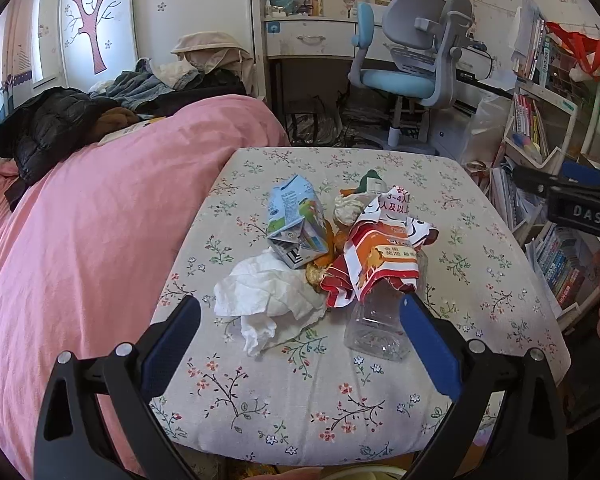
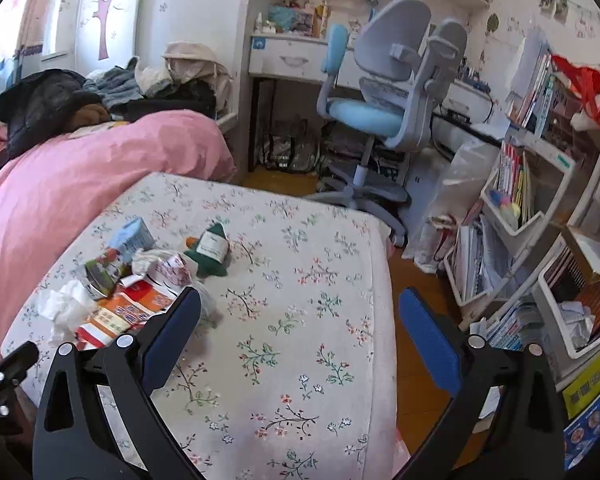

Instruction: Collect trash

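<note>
Floral cloth covers the counter (image 1: 284, 400), a pale sheet printed with small sprigs and blossoms, and both tools hang over its near edge. The left tool (image 1: 300, 332) is spread wide with nothing between its blue pads; the gap frames the near side of a heap of trash. The right tool (image 2: 300, 328) is spread just as wide and empty, pointed off past the heap toward the counter's far right corner and the wooden floor (image 2: 404, 280).

Nearest the left tool lies a crumpled white tissue (image 1: 268, 296), and just beside it on the right a clear plastic bottle (image 1: 376, 328) on its side, its far end tucked under a torn red and orange wrapper (image 1: 376, 268). Behind the tissue a squashed pale blue carton (image 1: 296, 220) leans against the wrapper, with bits of orange peel (image 1: 320, 272) wedged between them. A balled-up scrap of paper (image 1: 348, 208) sits at the back of the heap, and a dark green pouch (image 2: 212, 252) with a pale label lies behind that, seen clear of the pile from the right wrist.

To the left, a bed under a pink quilt (image 1: 100, 216) runs alongside the counter, with dark jackets and clothes (image 1: 60, 120) piled at its far end. Beyond the counter stands a grey and blue desk chair (image 1: 412, 64) before a white desk, and shelves of books (image 2: 516, 176) crowd the right wall.
</note>
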Tool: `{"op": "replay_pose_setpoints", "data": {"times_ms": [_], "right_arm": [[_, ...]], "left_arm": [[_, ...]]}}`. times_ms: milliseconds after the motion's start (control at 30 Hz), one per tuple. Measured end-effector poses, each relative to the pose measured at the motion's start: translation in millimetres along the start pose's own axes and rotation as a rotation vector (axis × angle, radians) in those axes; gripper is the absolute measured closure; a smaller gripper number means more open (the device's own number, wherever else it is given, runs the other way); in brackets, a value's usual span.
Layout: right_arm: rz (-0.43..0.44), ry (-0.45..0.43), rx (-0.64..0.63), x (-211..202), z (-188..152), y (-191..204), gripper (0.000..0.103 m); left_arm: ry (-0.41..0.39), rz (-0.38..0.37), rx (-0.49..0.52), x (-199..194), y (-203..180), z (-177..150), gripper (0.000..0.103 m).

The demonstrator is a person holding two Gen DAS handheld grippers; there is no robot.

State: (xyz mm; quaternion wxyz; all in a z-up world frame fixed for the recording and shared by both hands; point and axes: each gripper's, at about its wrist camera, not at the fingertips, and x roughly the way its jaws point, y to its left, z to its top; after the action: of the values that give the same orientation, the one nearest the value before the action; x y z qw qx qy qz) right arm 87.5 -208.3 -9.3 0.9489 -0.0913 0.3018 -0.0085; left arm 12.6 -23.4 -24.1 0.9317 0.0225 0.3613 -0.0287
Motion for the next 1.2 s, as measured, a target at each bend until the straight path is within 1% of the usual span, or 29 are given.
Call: {"op": "replay_pose_setpoints", "data": {"times_ms": [100,267,400,567,867,967,1067,1133,1167,1200], "right_arm": [[0.023,-0.003,0.005,-5.3,-1.5,5.9,0.007],[0.057,0.038,-0.018,-0.8,-10.5,21.7,0.007],[0.071,0.043,-0.043,-0.6,-13.2,32.9,0.007],[0.094,0.055,-0.040,1.4,-15.3,35.1,0.007],[0.222,0.127,0.020,13.9,-19.6,37.7,0.007],[0.248,0.150,0.023,18.2,-23.2,45.1,0.007],[0.275,0.181,0.014,24.0,-29.1,57.3,0.007],[0.295,0.207,0.005,29.3,-34.0,68.5,0.007],[0.300,0.214,-0.001,31.0,-35.6,73.9,0.007],[0.302,0.219,-0.005,32.9,-37.1,79.0,0.007]], "left_arm": [[0.000,0.000,-0.001,0.6,-0.3,0.1,0.008],[-0.001,0.002,-0.002,0.3,1.2,0.9,0.008],[-0.004,0.011,-0.025,0.4,6.8,2.3,0.008],[-0.003,0.015,-0.037,1.4,9.8,3.0,0.008],[0.007,0.029,-0.053,4.4,15.9,2.4,0.008],[0.010,0.037,-0.053,5.3,16.9,1.7,0.008],[0.018,0.064,-0.058,6.8,20.6,1.8,0.008],[0.038,0.118,-0.065,10.9,26.9,1.8,0.008],[0.046,0.128,-0.080,12.1,31.7,1.8,0.008],[0.056,0.129,-0.118,13.1,40.2,2.0,0.008]]}}
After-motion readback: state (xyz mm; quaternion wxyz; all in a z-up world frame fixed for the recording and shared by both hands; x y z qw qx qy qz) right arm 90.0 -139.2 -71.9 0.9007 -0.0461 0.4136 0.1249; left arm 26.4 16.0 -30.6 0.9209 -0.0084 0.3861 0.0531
